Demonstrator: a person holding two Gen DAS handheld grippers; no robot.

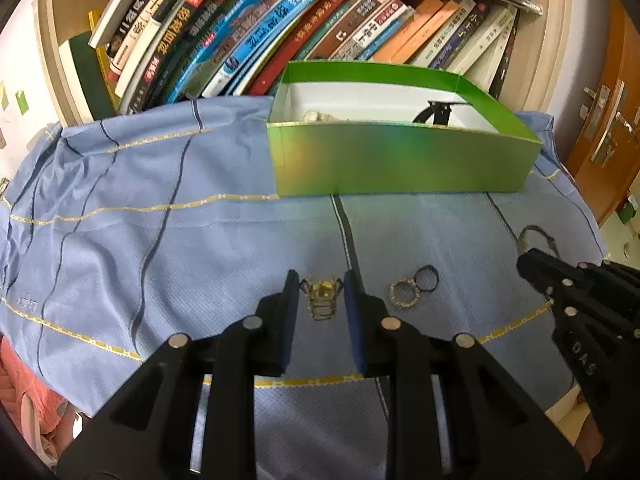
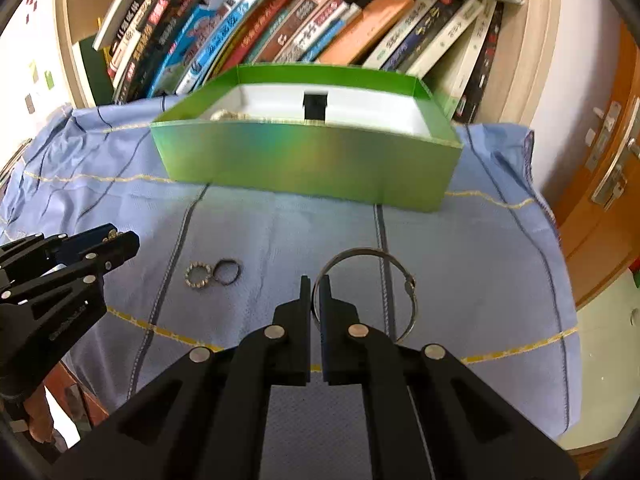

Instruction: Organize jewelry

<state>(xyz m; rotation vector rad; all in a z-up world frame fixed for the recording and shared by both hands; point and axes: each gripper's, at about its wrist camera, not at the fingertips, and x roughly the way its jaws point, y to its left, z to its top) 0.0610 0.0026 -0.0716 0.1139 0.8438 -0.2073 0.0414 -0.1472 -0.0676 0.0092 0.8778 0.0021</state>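
A gold ornament with a yellow stone (image 1: 322, 295) lies on the blue cloth (image 1: 160, 240), and my left gripper (image 1: 322, 277) is shut on it, a pad against each side. Just right of it lie a beaded silver ring (image 1: 404, 293) and a dark ring (image 1: 427, 278), touching each other. In the right wrist view my right gripper (image 2: 316, 282) is shut on the left rim of a large silver bangle (image 2: 360, 251), which rests on the cloth. The same two rings (image 2: 199, 275) (image 2: 227, 271) lie between the grippers. My left gripper (image 2: 120, 240) shows at the left edge there.
An open green box (image 1: 400, 160) with a white inside stands at the back of the cloth, holding pale beads (image 1: 316, 116) and a black item (image 1: 436, 111). Behind it is a shelf of leaning books (image 1: 240, 40). An orange door (image 2: 600, 184) is at the right.
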